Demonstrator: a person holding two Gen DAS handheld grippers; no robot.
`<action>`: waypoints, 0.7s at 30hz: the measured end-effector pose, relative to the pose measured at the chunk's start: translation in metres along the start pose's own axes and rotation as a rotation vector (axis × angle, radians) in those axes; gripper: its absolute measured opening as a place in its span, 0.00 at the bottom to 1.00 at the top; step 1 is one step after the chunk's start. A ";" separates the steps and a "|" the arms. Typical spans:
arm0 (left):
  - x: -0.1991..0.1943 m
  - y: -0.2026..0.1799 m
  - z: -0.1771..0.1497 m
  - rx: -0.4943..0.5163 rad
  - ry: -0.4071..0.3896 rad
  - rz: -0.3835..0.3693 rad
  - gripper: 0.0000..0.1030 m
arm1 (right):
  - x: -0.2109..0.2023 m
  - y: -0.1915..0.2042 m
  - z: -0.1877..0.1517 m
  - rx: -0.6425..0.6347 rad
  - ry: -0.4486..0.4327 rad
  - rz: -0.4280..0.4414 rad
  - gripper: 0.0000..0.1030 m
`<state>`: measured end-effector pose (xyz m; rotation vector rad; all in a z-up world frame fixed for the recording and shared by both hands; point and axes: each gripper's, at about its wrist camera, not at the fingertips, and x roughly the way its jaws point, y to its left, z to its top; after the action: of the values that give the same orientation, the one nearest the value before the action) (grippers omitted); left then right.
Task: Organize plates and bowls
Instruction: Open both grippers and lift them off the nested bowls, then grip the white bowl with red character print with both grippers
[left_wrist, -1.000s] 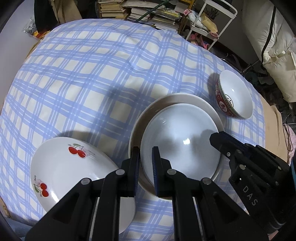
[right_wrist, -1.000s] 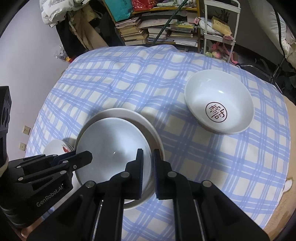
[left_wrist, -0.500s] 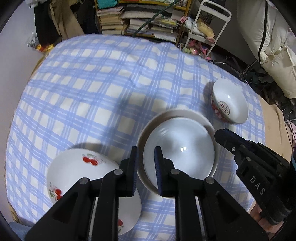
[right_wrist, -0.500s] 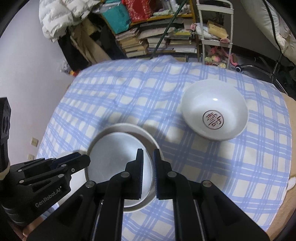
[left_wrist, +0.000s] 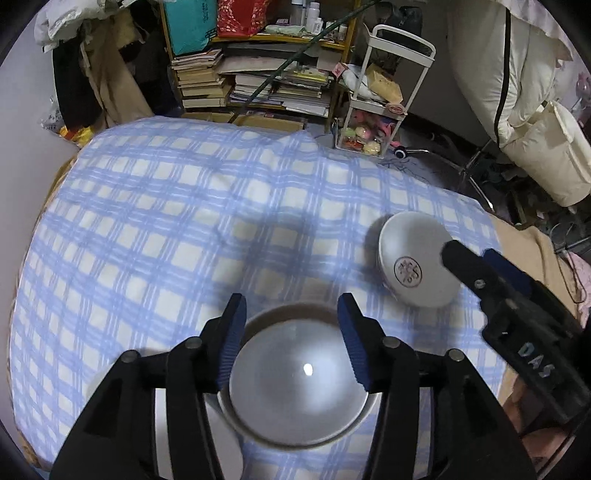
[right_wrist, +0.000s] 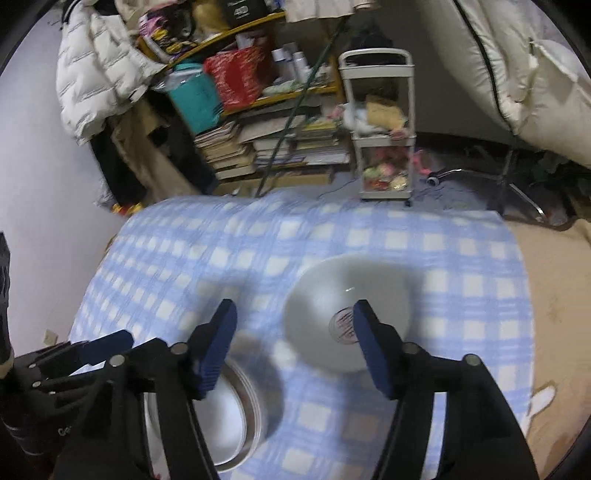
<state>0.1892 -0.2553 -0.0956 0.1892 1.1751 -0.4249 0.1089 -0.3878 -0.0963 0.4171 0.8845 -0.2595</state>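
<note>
Here the left tongs (left_wrist: 291, 332) hang above the stacked plates (left_wrist: 295, 391) with their blue-padded fingers (left_wrist: 232, 332) spread apart; the jaws have just been opening, and nothing is gripped between them, the pads standing clear of the crockery below. The stack itself, a pale plate nested inside a wider brown-rimmed one, sits on the blue-and-white checked cloth (left_wrist: 166, 240) that covers the counter, at its near edge. Beyond the stack and to its right, well apart from it, rests a white bowl (left_wrist: 413, 266) with a round red emblem in its bottom; in the right wrist view the same bowl (right_wrist: 332, 306) is smeared by motion blur. The right tongs (right_wrist: 291, 332) are likewise parted wide, their jaws having just been opening too, and they hold nothing: through the gap between the fingers only checked cloth shows, with the bowl lying partly behind the right-hand finger and the stack (right_wrist: 229, 417) below the left-hand one. In the left wrist view the right tongs (left_wrist: 476, 266) reach in from the right of the stack, their tip overlapping the bowl in the picture; whether they touch it I cannot tell. Left of the stack, a sliver of another white dish (left_wrist: 159, 432) shows behind the left tongs' body, mostly hidden. Past the far edge of the counter stand piles of books (left_wrist: 258, 85) and a white trolley (left_wrist: 380, 92).
</note>
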 end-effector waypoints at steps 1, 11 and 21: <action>0.002 -0.003 0.002 0.006 0.002 0.003 0.60 | 0.001 -0.006 0.003 0.014 0.002 -0.004 0.79; 0.035 -0.027 0.027 0.044 0.039 0.019 0.67 | 0.026 -0.072 0.023 0.158 0.030 -0.055 0.96; 0.078 -0.053 0.039 0.049 0.109 -0.013 0.67 | 0.059 -0.103 0.018 0.215 0.126 -0.057 0.96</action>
<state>0.2251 -0.3344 -0.1489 0.2500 1.2745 -0.4594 0.1176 -0.4904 -0.1580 0.6131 0.9966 -0.3858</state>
